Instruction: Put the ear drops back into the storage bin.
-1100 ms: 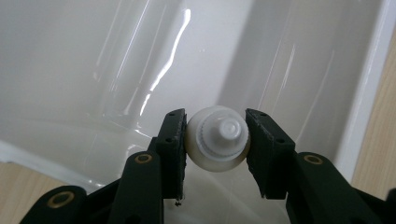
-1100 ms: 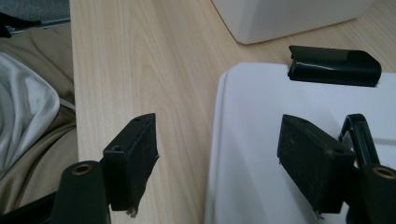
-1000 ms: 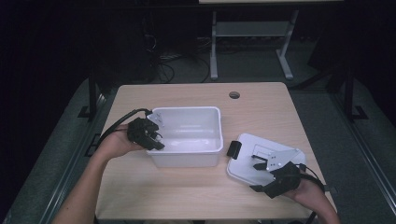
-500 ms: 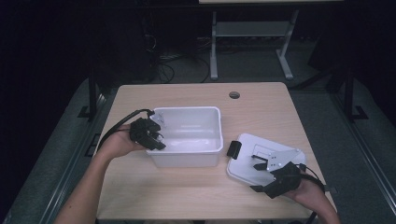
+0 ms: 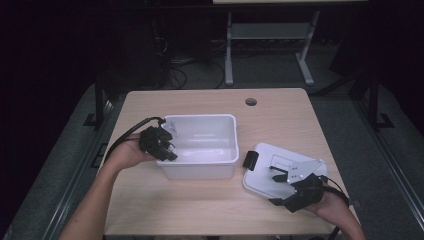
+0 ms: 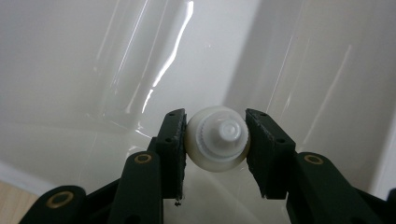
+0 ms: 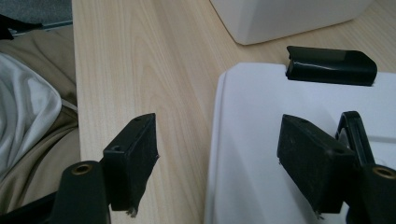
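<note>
While left gripper (image 6: 215, 140) clamps round white capped bottle (image 6: 217, 144) | right gripper (image 7: 217, 158) apart.

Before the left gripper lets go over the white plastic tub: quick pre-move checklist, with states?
1. Left gripper shut on the small white round cap-like piece: ok.
2. Piece held over the white plastic tub, tub interior behind it: ok.
3. Anything else lying in the tub: cannot tell, glare.
4. Right gripper open, holding nothing: ok.
5. Flat white lid with black latch lying on the light wooden table, beside the tub: ok.
6. Right jaws straddling the lid's edge for a pickup: ok.
</note>
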`<move>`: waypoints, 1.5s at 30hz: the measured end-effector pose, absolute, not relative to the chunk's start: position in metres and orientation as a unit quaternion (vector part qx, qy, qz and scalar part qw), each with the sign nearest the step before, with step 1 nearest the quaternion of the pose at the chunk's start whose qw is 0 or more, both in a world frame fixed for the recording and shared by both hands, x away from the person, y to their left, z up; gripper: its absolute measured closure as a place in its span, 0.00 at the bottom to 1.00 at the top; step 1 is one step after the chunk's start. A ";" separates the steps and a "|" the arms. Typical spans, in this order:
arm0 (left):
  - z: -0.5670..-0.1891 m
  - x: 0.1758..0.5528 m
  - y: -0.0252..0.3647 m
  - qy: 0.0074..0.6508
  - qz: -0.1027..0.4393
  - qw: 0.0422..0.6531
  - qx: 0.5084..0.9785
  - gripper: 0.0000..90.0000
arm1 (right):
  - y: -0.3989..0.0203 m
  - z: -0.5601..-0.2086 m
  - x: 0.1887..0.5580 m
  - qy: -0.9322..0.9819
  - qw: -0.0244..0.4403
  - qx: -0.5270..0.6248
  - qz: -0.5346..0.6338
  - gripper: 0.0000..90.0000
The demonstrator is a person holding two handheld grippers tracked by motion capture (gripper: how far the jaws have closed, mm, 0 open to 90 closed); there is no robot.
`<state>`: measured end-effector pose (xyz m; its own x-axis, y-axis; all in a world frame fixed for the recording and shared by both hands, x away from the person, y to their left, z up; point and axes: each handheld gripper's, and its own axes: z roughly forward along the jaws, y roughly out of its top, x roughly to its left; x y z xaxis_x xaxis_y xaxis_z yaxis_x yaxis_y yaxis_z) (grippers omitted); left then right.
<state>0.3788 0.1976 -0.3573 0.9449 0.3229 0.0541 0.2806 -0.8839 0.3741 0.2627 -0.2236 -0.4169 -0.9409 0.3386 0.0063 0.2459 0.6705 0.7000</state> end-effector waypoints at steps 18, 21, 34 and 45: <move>-0.355 0.378 0.198 0.159 0.060 0.189 0.967 0.68 | -0.223 -0.417 0.263 0.912 0.064 0.159 0.374 0.31; -0.353 0.378 0.200 0.161 0.058 0.195 0.966 0.68 | -0.223 -0.417 0.263 0.912 0.063 0.158 0.373 0.31; -0.336 0.372 0.204 0.160 0.063 0.214 0.961 0.67 | -0.223 -0.417 0.264 0.912 0.064 0.159 0.372 0.31; -0.321 0.363 0.212 0.161 0.072 0.215 0.960 0.66 | -0.223 -0.415 0.263 0.912 0.065 0.160 0.373 0.31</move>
